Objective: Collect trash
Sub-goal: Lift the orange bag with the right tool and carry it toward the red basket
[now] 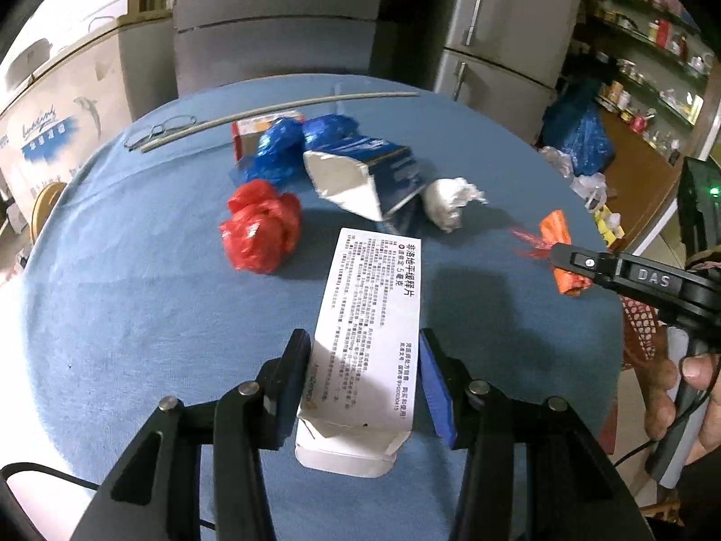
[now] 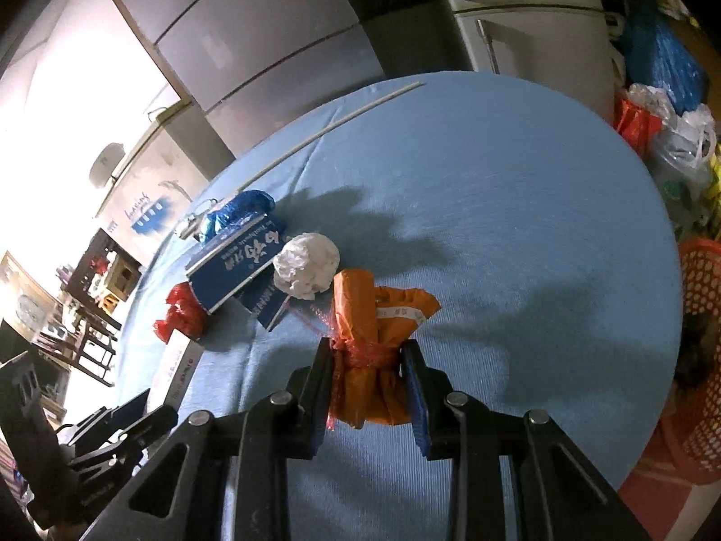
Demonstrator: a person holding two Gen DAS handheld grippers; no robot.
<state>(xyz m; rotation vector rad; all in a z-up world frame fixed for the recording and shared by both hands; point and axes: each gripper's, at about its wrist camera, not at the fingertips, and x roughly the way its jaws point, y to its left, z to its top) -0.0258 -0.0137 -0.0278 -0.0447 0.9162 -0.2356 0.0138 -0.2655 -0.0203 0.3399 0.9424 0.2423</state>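
Note:
My left gripper (image 1: 362, 342) is shut on a white printed medicine box (image 1: 369, 306), which is held lengthwise above the blue tablecloth (image 1: 135, 315). My right gripper (image 2: 368, 347) is shut on an orange wrapper bundle (image 2: 360, 302) tied with red netting. It also shows at the right edge of the left wrist view, where the right gripper (image 1: 563, 261) grips the orange bundle (image 1: 556, 227). More trash lies in the middle of the table: a red bag (image 1: 261, 230), blue bags (image 1: 279, 144), an open blue carton (image 1: 369, 176) and a crumpled white wad (image 1: 450, 200).
A pair of glasses (image 1: 162, 130) and a long white rod (image 1: 279, 112) lie near the far edge. Grey fridges (image 1: 279, 22) stand behind the round table. A red mesh basket (image 2: 703, 360) sits off its right side, with plastic bags (image 2: 676, 144) piled behind it.

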